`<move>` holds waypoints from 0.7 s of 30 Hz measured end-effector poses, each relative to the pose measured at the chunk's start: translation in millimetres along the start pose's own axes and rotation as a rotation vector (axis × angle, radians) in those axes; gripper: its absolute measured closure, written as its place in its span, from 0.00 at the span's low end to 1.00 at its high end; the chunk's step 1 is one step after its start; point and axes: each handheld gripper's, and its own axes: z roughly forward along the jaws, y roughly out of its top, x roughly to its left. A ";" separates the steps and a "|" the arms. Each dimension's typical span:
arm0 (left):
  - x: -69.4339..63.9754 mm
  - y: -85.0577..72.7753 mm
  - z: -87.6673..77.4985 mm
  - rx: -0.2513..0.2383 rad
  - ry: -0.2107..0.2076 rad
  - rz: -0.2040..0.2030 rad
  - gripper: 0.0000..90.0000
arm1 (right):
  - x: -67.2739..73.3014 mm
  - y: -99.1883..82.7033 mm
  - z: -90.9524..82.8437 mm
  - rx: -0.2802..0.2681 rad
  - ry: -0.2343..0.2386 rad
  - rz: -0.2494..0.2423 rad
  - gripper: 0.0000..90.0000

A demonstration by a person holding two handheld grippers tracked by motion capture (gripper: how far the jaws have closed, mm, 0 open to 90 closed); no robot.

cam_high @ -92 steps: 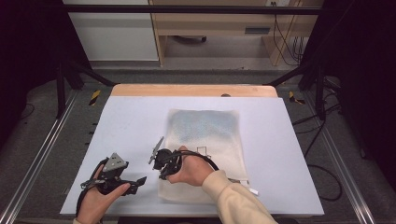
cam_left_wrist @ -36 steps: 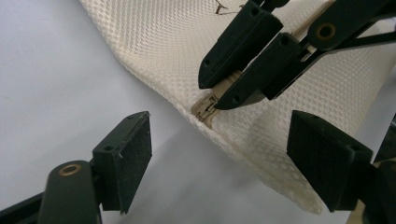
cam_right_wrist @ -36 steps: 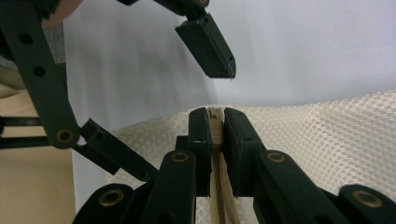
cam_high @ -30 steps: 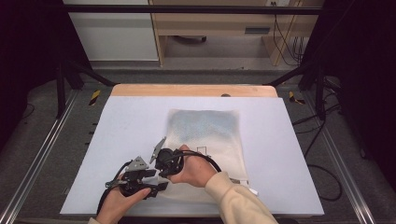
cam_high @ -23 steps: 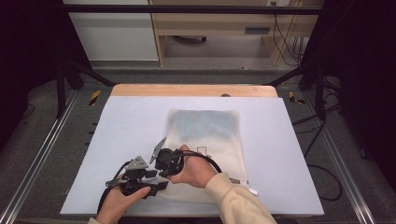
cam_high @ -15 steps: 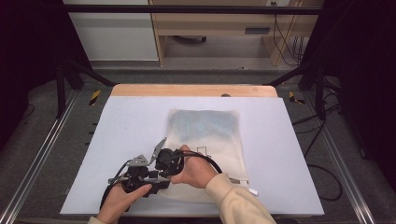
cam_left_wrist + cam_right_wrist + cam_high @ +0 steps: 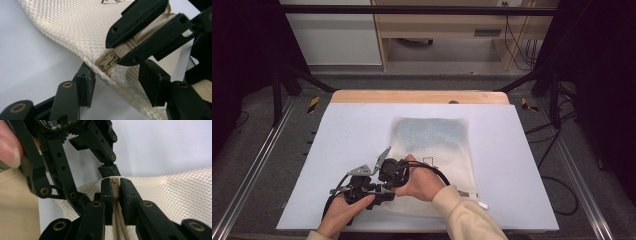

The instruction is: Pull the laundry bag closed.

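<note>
The bag (image 7: 75, 32) is cream mesh cloth, rough and matt. Its zipper (image 7: 108, 61) looks like beige plastic. The counter (image 7: 337, 135) is smooth, matt.

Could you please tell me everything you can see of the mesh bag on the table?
The mesh bag is cream, honeycomb-weave fabric lying flat on the white table, with a small dark print. A beige zip runs along its near edge, which is lifted. The right gripper is clamped on that zip; the left gripper sits open around the slider.
</note>
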 end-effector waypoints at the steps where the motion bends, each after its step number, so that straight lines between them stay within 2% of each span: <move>1: 0.5 0.2 0.1 0.000 -0.006 -0.004 0.54 | 0.0 0.0 -0.2 0.002 -0.002 0.002 0.91; 7: 4.4 1.0 1.9 -0.003 -0.032 -0.017 0.61 | -1.3 -0.2 -0.6 -0.004 0.000 0.008 0.91; 21: 9.1 3.7 7.2 0.000 -0.045 -0.018 0.67 | -2.2 -0.5 -1.0 0.003 -0.004 0.012 0.91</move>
